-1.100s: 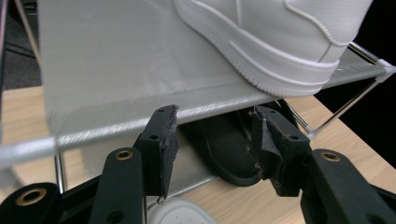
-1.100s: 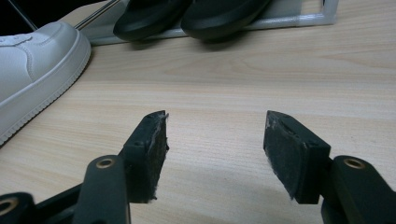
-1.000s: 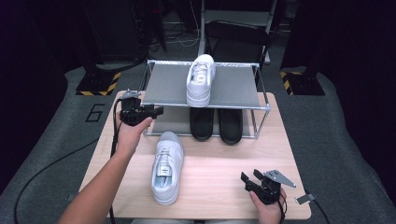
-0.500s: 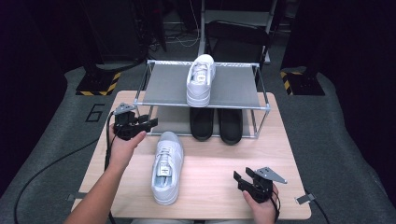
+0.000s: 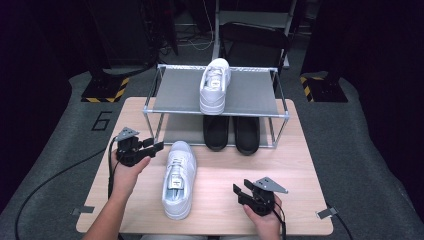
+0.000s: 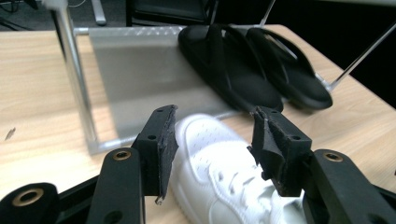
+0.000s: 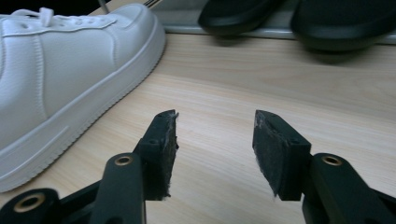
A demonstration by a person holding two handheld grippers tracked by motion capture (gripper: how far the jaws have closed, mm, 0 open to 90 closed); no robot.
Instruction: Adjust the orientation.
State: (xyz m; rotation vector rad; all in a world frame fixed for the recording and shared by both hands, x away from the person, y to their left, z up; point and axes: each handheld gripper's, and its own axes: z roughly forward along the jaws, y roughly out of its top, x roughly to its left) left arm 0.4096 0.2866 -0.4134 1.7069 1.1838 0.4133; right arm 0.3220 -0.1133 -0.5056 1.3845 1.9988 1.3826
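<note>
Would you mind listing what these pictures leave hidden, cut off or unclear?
- White sneaker on the table: in the left gripper view its heel end is cut off by the bottom edge and hidden behind the jaws of the left hand-held gripper.
- Same sneaker, right gripper view: the rear runs past the left edge.
- Black slippers: right gripper view, cut off by the top edge.

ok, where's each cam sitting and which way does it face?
High view: above the person's side, facing forward and down on the table; both forearms, left tool, right tool.
Left gripper view: rides the left tool, facing the sneaker's toe.
Right gripper view: rides the right tool, low over the table.
Shared: white sneaker, black slippers.
</note>
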